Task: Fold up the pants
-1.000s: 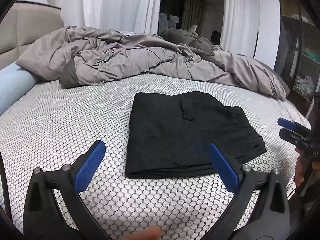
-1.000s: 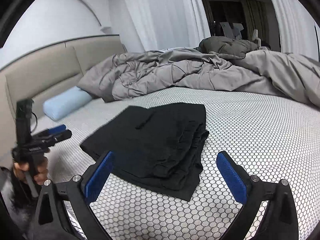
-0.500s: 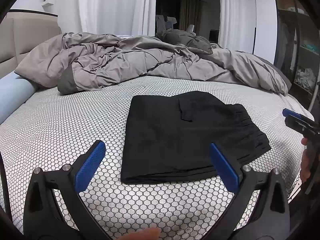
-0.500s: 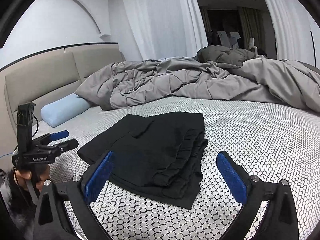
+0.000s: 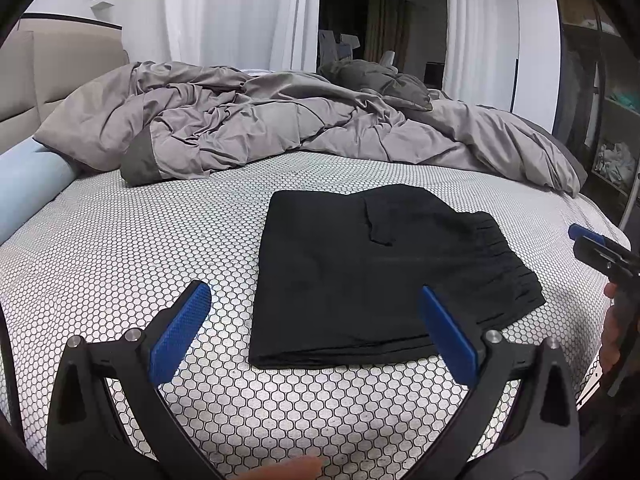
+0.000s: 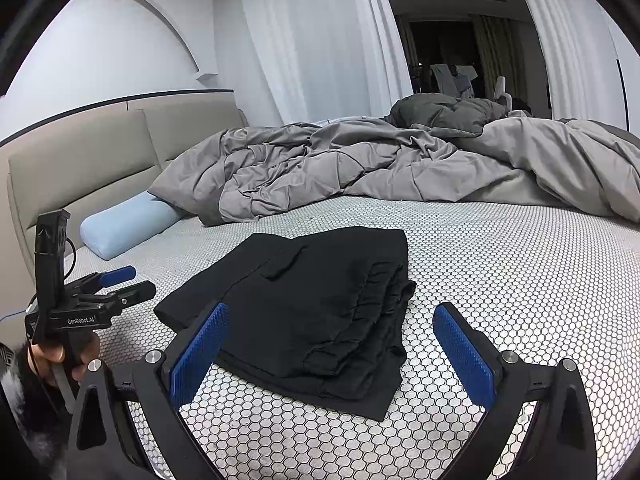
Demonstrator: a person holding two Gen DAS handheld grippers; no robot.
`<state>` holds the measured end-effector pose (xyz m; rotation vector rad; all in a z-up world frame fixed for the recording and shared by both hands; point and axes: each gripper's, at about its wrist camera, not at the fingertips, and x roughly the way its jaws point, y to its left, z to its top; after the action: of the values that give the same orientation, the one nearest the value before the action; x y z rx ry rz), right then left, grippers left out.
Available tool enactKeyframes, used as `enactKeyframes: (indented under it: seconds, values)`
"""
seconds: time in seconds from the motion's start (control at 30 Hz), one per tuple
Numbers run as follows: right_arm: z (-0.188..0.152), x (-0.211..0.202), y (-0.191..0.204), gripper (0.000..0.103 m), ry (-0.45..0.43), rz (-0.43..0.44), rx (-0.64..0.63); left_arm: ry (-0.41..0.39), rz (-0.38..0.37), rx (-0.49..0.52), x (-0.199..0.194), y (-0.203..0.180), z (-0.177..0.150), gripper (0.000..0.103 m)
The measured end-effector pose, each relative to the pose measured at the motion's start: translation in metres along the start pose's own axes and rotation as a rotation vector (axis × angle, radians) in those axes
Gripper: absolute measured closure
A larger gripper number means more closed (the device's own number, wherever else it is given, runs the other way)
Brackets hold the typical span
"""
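Observation:
The black pants [image 5: 372, 272] lie folded into a flat rectangle on the honeycomb-patterned bed sheet [image 5: 140, 240], with the gathered waistband at their right edge. My left gripper [image 5: 316, 320] hovers open just in front of the fold's near edge, nothing between its blue pads. From the right wrist view the folded pants [image 6: 312, 312] show stacked layers toward me, and my right gripper [image 6: 332, 340] hangs open above their near corner, holding nothing. The left gripper [image 6: 128, 280] appears there at far left, held by a hand. The right gripper [image 5: 588, 240] shows at the left view's right edge.
A rumpled grey duvet [image 5: 280, 128] covers the far half of the bed. A light blue bolster pillow [image 6: 124, 224] lies against the beige padded headboard [image 6: 100, 152]. White curtains [image 6: 320, 48] hang behind. Shelves [image 5: 616, 120] stand beyond the bed's right side.
Both grippers have drawn back and risen slightly from the pants, staying open. The pants lie as before.

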<state>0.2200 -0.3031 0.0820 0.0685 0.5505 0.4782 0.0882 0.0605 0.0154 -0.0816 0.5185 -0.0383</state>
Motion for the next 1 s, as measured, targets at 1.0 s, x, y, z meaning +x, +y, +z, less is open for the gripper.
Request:
enactKeyframes:
  seconds: [1.0]
  values:
    - [-0.0021, 0.0007, -0.0021, 0.0, -0.002, -0.012, 0.002, -0.005, 0.006, 0.002, -0.0021, 0.003, 0.0014, 0.001]
